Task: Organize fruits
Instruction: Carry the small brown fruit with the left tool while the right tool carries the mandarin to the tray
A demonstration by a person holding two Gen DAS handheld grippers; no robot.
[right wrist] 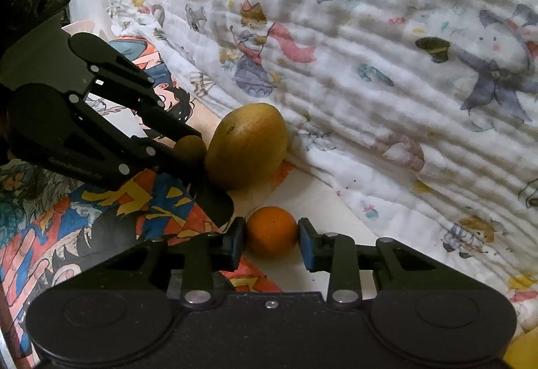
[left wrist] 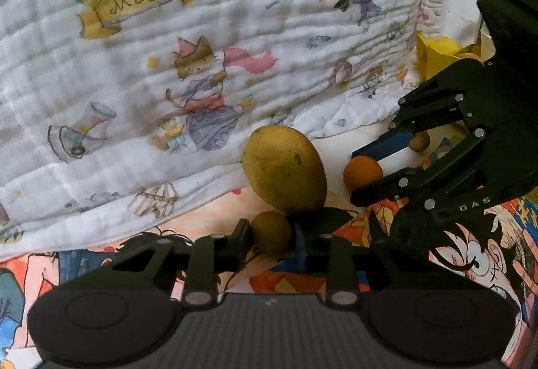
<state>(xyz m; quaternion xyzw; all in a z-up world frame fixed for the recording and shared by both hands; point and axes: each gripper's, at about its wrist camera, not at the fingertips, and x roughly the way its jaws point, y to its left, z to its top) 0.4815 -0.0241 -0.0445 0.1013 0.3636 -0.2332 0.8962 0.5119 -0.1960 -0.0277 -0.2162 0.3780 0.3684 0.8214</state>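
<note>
**Left wrist view and right wrist view: two small fruits gripped beside a mango**

Left wrist view: the left gripper (left wrist: 272, 236) is closed on a small brown round fruit (left wrist: 271, 232), which lies on the cartoon-print sheet (left wrist: 470, 254) and touches the lower end of the large yellow mango (left wrist: 285, 169). In the right wrist view, the right gripper (right wrist: 271, 234) is closed on the small orange fruit (right wrist: 271, 230), with a pad pressed against each side. The orange fruit rests on a pale part of the sheet, near the mango but apart from it. A white printed blanket (left wrist: 168, 66) is bunched up just behind the mango.

Risks judged from this position:
- The mango may be rolled or dragged when the brown fruit is lifted, because the two are in contact.
- A round fruit may slip from flat pads if it is held off-centre or lifted abruptly.
- The two grippers are working close together; a collision may be caused if both are raised along crossing paths.

Count of items:
- Mango: one.
- Small orange fruit: one.
- Small brown round fruit: two are visible, one gripped and a second (left wrist: 419, 141) behind the right gripper.
- Grippers: two.
</note>
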